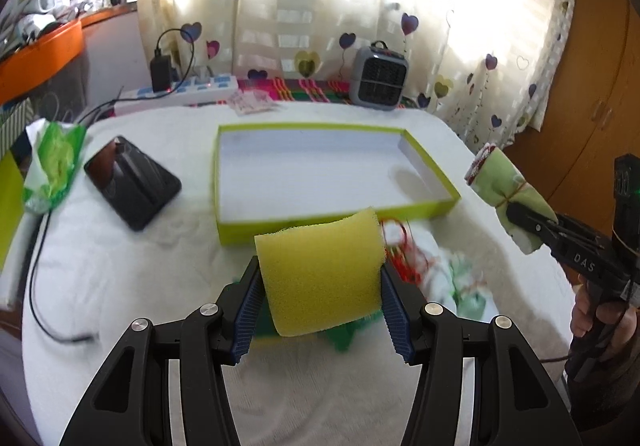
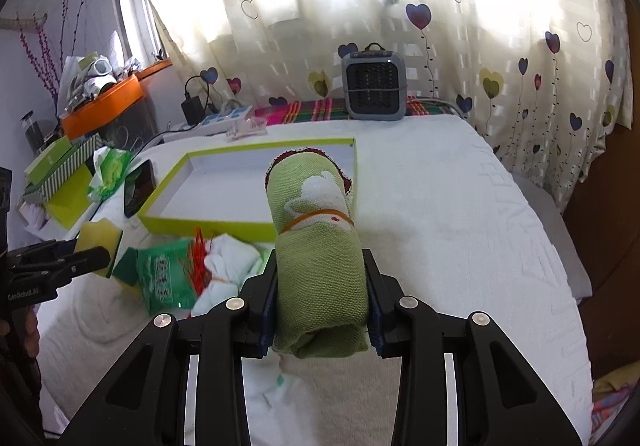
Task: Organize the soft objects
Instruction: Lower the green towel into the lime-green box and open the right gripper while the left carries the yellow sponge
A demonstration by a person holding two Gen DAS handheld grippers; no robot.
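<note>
Mid-carry, both loads lifted clear of the white towel-covered desk (image 2: 460,205) and not yet placed. Left gripper (image 1: 320,282): jaws pinching a yellow sponge (image 1: 320,278), just short of the near wall of the lime-edged tray (image 1: 336,219). Right gripper (image 2: 322,302): jaws pinching a rolled green cloth (image 2: 316,246) bound with a rubber band, beside the tray's near right corner. Tray bare inside. Next, by the look of it: forward over the wall, down, release side by side. Green packet (image 2: 160,278) and white cloths waiting before the tray.

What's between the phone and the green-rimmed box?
Nothing: bare white cover between the phone and the box, clearest in the left wrist view.
</note>
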